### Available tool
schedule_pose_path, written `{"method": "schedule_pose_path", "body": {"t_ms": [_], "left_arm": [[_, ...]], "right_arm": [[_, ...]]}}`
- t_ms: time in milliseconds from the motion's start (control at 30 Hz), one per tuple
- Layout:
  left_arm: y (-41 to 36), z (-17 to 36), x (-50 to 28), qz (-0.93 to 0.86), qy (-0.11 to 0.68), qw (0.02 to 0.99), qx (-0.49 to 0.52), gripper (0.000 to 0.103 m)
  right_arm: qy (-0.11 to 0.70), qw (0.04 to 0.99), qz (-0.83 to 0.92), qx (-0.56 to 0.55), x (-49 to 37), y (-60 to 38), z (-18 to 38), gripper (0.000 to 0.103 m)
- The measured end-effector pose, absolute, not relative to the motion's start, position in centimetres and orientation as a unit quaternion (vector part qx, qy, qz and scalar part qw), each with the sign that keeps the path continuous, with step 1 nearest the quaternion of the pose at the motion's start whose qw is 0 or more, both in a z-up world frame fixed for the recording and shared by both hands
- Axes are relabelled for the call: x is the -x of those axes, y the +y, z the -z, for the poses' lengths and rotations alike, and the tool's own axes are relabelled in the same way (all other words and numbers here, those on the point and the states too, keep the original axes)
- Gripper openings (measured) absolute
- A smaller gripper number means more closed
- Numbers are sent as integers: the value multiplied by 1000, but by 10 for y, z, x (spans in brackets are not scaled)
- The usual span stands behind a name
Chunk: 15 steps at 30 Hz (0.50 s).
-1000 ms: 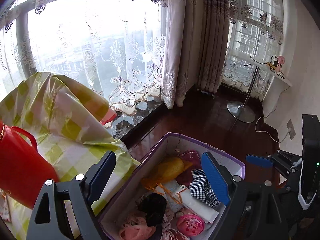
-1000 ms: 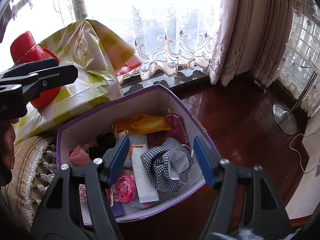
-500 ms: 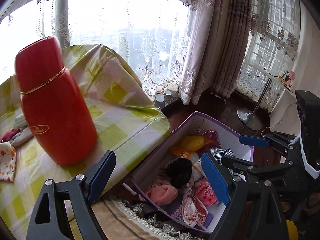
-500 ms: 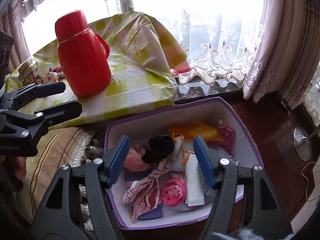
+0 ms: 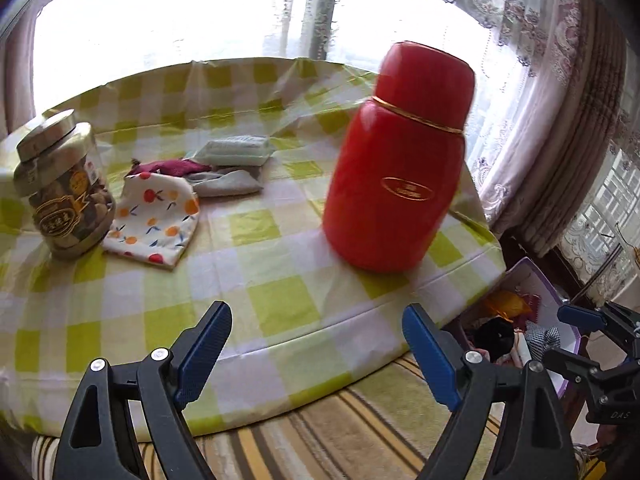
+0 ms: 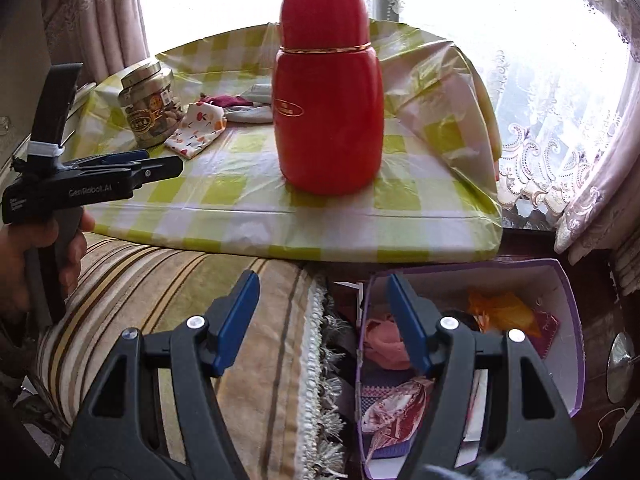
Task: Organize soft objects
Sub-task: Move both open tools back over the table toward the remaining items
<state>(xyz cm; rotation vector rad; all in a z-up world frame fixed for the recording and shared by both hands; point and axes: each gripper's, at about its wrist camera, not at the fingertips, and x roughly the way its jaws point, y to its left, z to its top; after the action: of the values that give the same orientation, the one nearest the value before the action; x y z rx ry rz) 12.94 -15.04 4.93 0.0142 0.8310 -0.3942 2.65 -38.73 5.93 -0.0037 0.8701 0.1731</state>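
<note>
Both views have swung off the box [image 6: 560,280] and onto the table [image 5: 280,300], whose green-checked cloth fills the left view where a second ago the box's contents did. That suggests one round of stowing is over and the person is turning to fetch the next soft piece. The box now sits low at the right edge of the left view, beside the table and below its top, already holding a jumble of fabric. The flask [image 5: 396,160] stands upright on the near right part of the table; the jar [image 5: 60,184] stands at the left. Between them, toward the far side, lie the cloths [image 5: 224,168] left to sort: a fruit-print cloth [image 5: 156,216] touching the jar's base, flat, its long axis running from the jar toward the flask, with a maroon, a grey and a pale folded piece just behind. The left gripper [image 5: 316,348] hangs spread and empty over the near table edge; the right gripper [image 6: 320,320] is likewise released, holding nothing, over the striped cushion [image 6: 160,280].
</note>
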Motion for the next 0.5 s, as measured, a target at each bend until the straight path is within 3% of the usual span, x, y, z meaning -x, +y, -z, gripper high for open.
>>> {"method": "schedule_pose_path", "body": {"t_ms": [500], "left_arm": [[-36,-10,-247,61,445,892,56,88]], "right_arm": [[415,890,-175,65,-89,-282,-72,70]]}}
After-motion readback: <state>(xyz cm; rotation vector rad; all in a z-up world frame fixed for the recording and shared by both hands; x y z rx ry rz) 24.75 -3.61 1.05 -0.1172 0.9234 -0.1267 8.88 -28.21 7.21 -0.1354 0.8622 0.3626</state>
